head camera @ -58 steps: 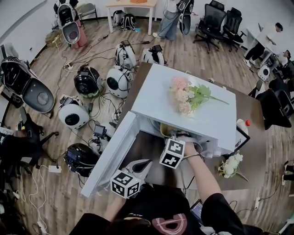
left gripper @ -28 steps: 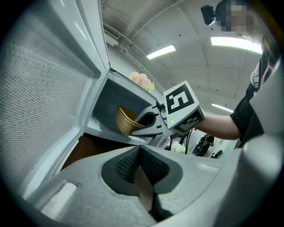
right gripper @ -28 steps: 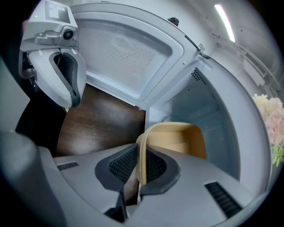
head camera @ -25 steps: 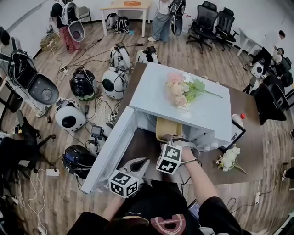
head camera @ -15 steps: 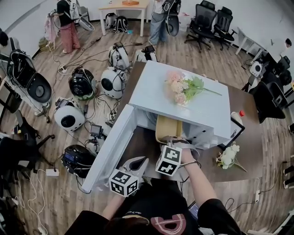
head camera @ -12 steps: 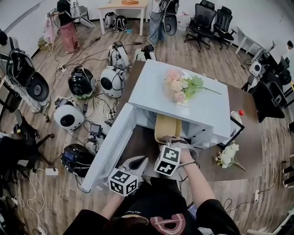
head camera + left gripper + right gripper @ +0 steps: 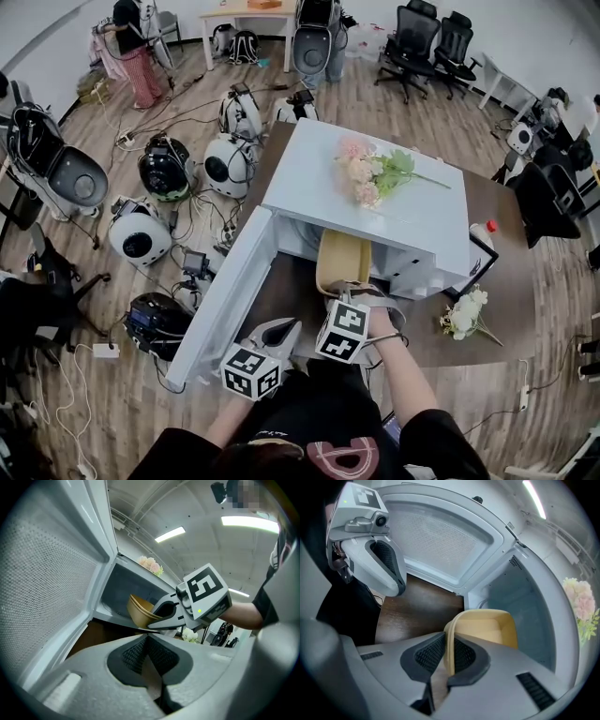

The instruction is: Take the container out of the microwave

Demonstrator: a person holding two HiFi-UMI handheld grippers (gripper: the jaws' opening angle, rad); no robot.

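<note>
A tan, open-topped container (image 7: 342, 261) sticks halfway out of the white microwave's (image 7: 309, 187) mouth. My right gripper (image 7: 352, 286) is shut on its near rim. In the right gripper view the rim's thin wall (image 7: 449, 639) runs between the pads, with the container's hollow (image 7: 485, 627) beyond. The microwave door (image 7: 225, 305) hangs wide open to the left. My left gripper (image 7: 286, 328) hovers low by the door's near end, shut and holding nothing. The left gripper view shows the container (image 7: 139, 612) and the right gripper (image 7: 173, 613) in front of the cavity.
Pink flowers (image 7: 370, 178) lie on the microwave's top. A white bouquet (image 7: 464, 317) and a red-capped bottle (image 7: 483, 234) rest on the brown table (image 7: 511, 272) to the right. Round helmet-like devices (image 7: 141, 234) and cables crowd the floor on the left.
The container has slid further out of the microwave toward me, with the right gripper drawing back a little on its rim. The left gripper has stayed put.
</note>
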